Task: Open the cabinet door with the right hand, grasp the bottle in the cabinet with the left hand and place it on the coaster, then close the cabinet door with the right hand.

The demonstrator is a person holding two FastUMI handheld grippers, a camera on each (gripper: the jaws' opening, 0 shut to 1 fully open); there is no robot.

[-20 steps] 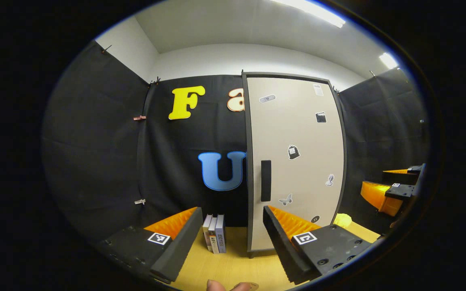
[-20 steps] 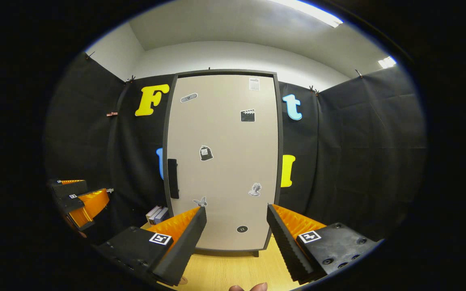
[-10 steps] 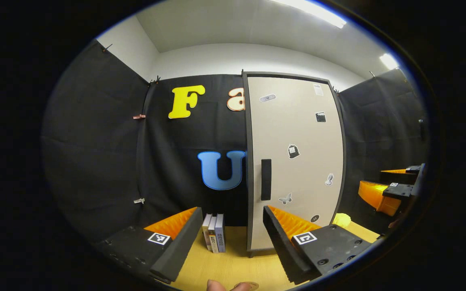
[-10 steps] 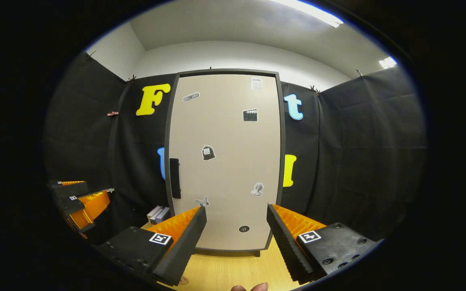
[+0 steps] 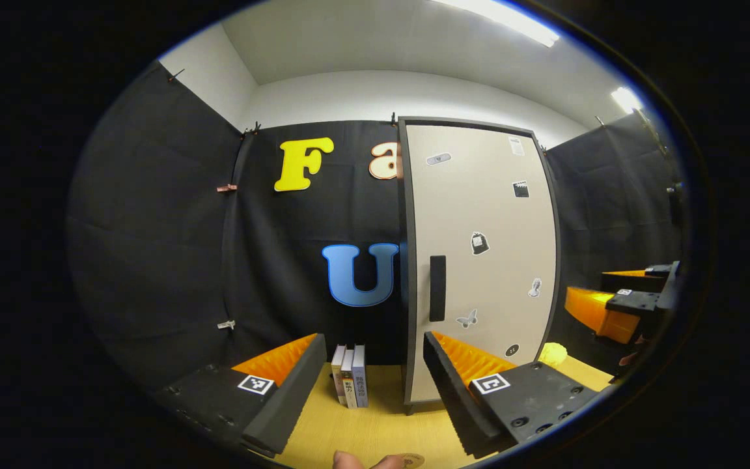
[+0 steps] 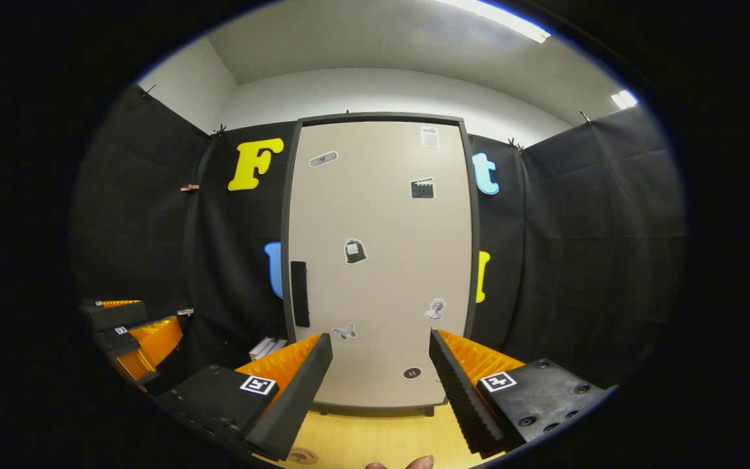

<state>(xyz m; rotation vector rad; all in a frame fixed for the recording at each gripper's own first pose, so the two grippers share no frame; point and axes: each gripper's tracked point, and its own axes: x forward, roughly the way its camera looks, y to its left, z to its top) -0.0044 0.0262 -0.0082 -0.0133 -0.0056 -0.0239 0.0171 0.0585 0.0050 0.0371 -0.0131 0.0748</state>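
Your right gripper (image 6: 380, 365) faces the cabinet door (image 6: 378, 260) squarely, its fingers spread wide with nothing between them and well short of the door. The door is closed; its dark vertical handle (image 6: 299, 294) sits at the door's left edge, to the left of your gripper's line. Stickers dot the door panel. The bottle is hidden behind the closed door, so you cannot see where it stands.

Your left gripper (image 5: 374, 368) is also spread and empty, held left of the cabinet, looking at the door (image 5: 482, 260) from an angle, with the handle (image 5: 437, 288) just above its right finger. A few books (image 5: 350, 376) stand upright on the wooden counter (image 5: 375, 426) just left of the cabinet. A round brown disc, perhaps the coaster (image 5: 412, 460), lies on the counter in front of the cabinet, beside your fingertips. A yellow object (image 5: 552, 354) sits by the cabinet's right side.
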